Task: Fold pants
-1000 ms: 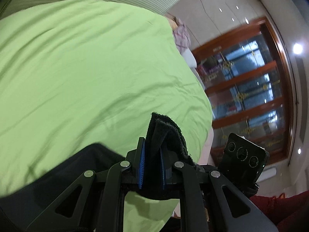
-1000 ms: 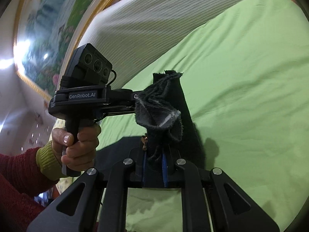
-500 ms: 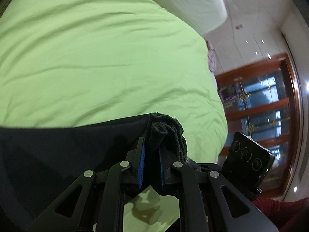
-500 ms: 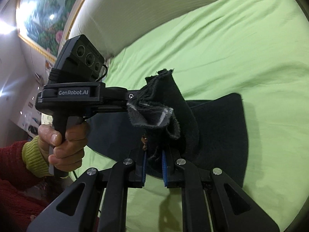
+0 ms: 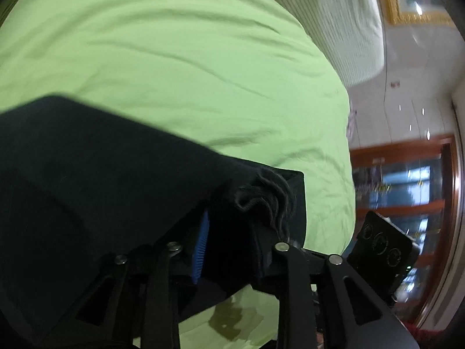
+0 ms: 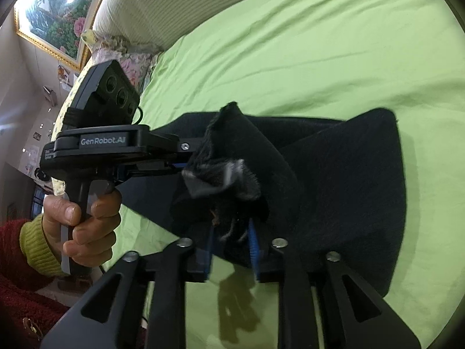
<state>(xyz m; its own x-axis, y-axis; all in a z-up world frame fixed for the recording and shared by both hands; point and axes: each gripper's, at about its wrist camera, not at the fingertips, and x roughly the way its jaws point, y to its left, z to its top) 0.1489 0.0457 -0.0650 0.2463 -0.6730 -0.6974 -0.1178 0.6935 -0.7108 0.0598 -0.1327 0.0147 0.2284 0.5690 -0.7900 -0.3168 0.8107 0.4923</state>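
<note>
Black pants (image 6: 348, 189) lie folded over on a green bed sheet (image 6: 319, 43). In the left wrist view the pants (image 5: 87, 174) fill the lower left, and their bunched hem (image 5: 261, 197) sits between the fingers of my left gripper (image 5: 232, 232). Its jaws are opening and the blue pad (image 5: 200, 241) stands off the cloth. My right gripper (image 6: 231, 241) is also opening, with the frayed hem bunch (image 6: 221, 174) loose between its pads. The left gripper (image 6: 189, 157) shows beside it, held by a hand (image 6: 84, 218).
A white ribbed headboard (image 6: 174, 0) runs along the bed's far side, with a floral pillow (image 6: 130, 64) and a framed painting (image 6: 49, 8) at its left. Wooden glass doors (image 5: 407, 174) stand past the bed's edge. Green sheet stretches wide beyond the pants.
Both grippers came down towards the bed, bringing the hems over the rest of the pants. Their jaws, shut on the cloth before, now stand apart.
</note>
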